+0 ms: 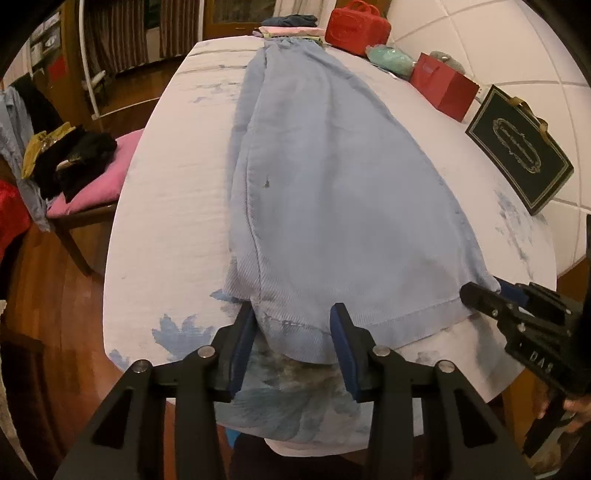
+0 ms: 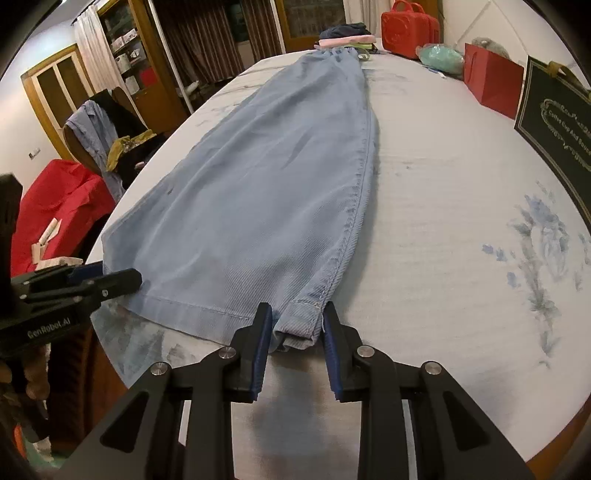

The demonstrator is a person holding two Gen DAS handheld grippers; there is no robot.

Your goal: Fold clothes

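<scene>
One pair of light blue trousers [image 1: 317,184] lies lengthwise on my white table [image 1: 170,206], legs stacked. Two red bags behind, one black gift bag [image 1: 521,147], one small stack of folded clothes [image 2: 347,37] at the far end. My left gripper [image 1: 295,339] clamps the hem's left corner; my right gripper [image 2: 297,332] clamps its right corner.

Wooden floor [image 1: 44,280], brown curtains [image 2: 207,40], wooden cabinet [image 2: 122,55], padded white wall [image 1: 498,48].

Red bag [image 2: 410,29], black gift bag [image 1: 521,155]
</scene>
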